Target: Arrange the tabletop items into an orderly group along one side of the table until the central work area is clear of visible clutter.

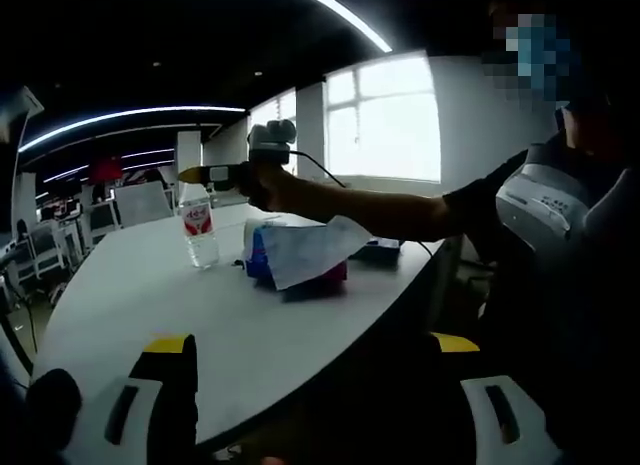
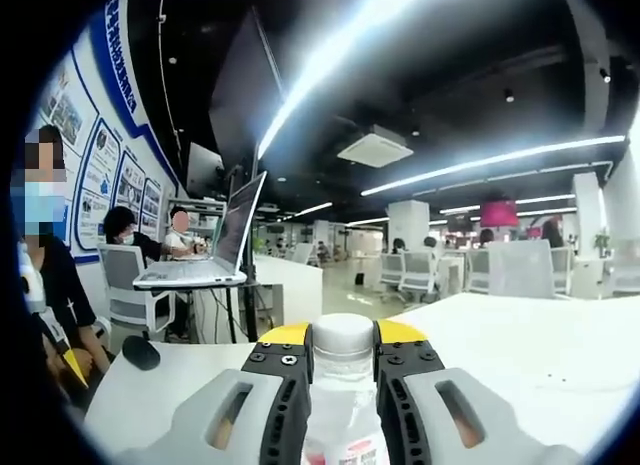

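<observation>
A clear water bottle (image 1: pixel 200 230) with a red label stands upright on the white table (image 1: pixel 130 295). Just right of it lies a blue and red tissue box (image 1: pixel 300 260) with a white tissue sticking out. A person's hand holds my right gripper (image 1: pixel 192 175) at the bottle's top. In the right gripper view the jaws press on both sides of the bottle (image 2: pixel 343 395) just below its white cap, so my right gripper (image 2: pixel 343 333) is shut on it. My left gripper (image 1: pixel 315 385) hangs open over the table's near edge, holding nothing.
A dark flat item (image 1: pixel 380 250) lies behind the tissue box. A black round object (image 2: pixel 140 352) rests on the table near its edge. Beyond the table a laptop (image 2: pixel 210 255) sits on a stand, and office chairs (image 2: pixel 505 270) and seated people fill the room.
</observation>
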Tool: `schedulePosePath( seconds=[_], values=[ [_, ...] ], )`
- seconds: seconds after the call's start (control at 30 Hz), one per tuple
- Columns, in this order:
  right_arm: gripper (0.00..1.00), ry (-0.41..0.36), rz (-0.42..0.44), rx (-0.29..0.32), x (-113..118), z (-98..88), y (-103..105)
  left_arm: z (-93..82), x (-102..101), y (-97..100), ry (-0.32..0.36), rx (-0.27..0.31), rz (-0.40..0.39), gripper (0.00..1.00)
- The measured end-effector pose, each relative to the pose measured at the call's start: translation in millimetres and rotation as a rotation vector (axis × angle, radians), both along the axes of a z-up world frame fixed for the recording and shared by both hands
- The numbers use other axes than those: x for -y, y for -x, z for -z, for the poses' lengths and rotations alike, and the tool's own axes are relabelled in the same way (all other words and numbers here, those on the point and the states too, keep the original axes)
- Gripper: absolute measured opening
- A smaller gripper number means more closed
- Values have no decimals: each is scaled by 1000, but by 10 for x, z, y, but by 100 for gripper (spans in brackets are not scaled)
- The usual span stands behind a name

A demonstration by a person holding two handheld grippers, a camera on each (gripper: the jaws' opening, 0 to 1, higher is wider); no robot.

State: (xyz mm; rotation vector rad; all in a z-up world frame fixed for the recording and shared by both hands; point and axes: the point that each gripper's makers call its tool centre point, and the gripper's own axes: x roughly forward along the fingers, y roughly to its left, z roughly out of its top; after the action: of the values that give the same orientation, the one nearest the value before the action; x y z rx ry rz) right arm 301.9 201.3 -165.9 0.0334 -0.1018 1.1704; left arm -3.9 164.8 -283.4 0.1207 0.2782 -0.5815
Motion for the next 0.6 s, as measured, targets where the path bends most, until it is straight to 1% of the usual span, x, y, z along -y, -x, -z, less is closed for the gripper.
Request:
schedulePosePath(
  seconds=[0.1,0.17,0.2,0.23,0.3,0.37,0.47,0.6],
  values=[
    [20,-13,0,-15,40,7,-33,21,-4,-3,3,-6,-1,94],
    [20,-14,0,-17,49,8,-15,27,-6,-5,4,-8,0,94],
    [20,-9,-5,-15,44,9,0,28,-7,-9,4,-8,-1,94],
    [20,2,-10,0,18,10,15,29,-8,-12,4,-9,-1,94],
    [21,5,-8,2,23,12,20,31,-1,-16,2,-10,-1,94],
    [21,10,-27,11,14,13,34,29,3,-18,4,-9,0,94],
    [21,-2,-26,-4,57,12,-5,33,15,-13,5,-9,3,94],
    [21,1,-34,-2,35,12,-2,51,19,-22,3,-14,0,94]
  ],
)
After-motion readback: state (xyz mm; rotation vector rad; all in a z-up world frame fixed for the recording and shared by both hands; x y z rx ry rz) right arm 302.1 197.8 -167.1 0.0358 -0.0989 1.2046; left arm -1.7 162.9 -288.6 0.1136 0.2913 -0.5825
